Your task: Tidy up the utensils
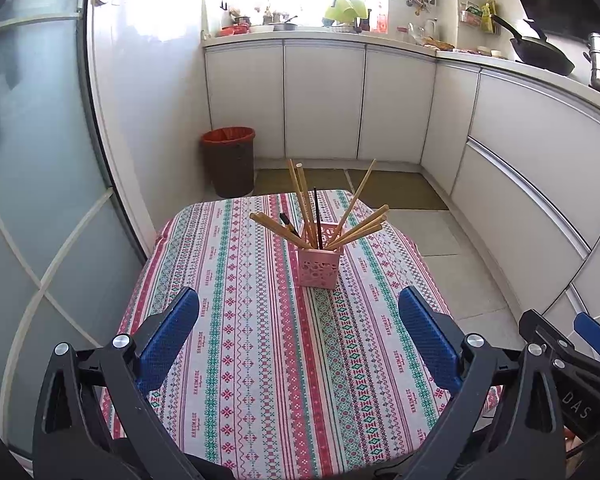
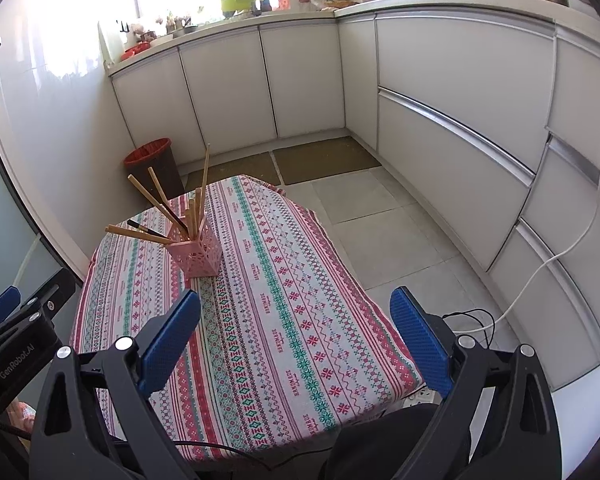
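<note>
Left wrist view: my left gripper (image 1: 298, 300) hangs over the near half of the desk (image 1: 260, 360), jaws spread wide, nothing between the blue pads (image 1: 168, 336). Aimed forward and down at the pink holder (image 1: 319, 267). My right gripper (image 1: 572, 344) shows at the lower right edge of this view, just beside the left one.

Right wrist view: right gripper (image 2: 296, 300) is also low over the near desk (image 2: 284, 320), jaws wide, holding nothing. It sits toward the desk's right side; the right pad (image 2: 418, 340) hangs past the cloth edge over the floor (image 2: 380, 220). Left gripper (image 2: 4, 308) is visible at far left.

Pink holder (image 2: 196, 258) stands upright on the far-middle part of the desk, square, with cut-out pattern walls. Wooden chopsticks (image 1: 356, 228) fan out of it in all directions, some steep, some leaning low to the sides. A few dark sticks (image 1: 318, 220) are mixed in. Chopsticks (image 2: 156, 200) lean mostly left in the right view.

Striped patterned cloth covers the whole desk and drapes over its edges. Bare cloth lies between both grippers and the holder. Right desk edge borders tiled floor, white cabinets (image 2: 460, 120) beyond. A bin (image 1: 229, 160) with red liner stands on the floor past the far left corner. A glass door (image 1: 32, 200) runs close along the left side.
</note>
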A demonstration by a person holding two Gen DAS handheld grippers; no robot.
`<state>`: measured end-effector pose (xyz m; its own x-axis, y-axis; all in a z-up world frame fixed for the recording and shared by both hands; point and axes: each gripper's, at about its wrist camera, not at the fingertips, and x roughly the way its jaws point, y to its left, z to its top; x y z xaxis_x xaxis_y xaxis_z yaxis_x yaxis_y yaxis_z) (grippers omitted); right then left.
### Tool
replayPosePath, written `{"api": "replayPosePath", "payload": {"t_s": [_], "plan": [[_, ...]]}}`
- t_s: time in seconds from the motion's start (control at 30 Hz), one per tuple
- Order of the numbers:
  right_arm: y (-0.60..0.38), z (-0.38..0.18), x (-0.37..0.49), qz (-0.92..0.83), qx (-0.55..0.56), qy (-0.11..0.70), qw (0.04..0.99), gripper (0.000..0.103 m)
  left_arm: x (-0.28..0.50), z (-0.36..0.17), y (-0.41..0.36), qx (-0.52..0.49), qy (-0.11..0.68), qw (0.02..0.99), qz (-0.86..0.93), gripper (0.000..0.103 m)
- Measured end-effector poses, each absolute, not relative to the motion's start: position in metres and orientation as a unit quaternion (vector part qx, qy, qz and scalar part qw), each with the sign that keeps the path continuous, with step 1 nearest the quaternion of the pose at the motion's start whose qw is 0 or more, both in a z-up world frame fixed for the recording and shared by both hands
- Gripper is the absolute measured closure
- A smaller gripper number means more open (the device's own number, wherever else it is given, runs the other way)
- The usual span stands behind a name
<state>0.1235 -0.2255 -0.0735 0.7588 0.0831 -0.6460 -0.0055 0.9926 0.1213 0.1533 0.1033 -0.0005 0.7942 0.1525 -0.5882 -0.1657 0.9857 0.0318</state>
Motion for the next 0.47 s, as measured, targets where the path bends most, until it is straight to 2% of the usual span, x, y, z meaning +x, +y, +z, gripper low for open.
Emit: {"api": "replayPosePath", "payload": {"t_s": [0.47], "plan": [[-0.2263, -0.0752, 0.1248, 0.028, 0.061, 0.352, 0.934, 0.010, 0.1542, -0.0013, 0.0950, 0.007, 0.309, 0.947, 0.087, 0.007]]}}
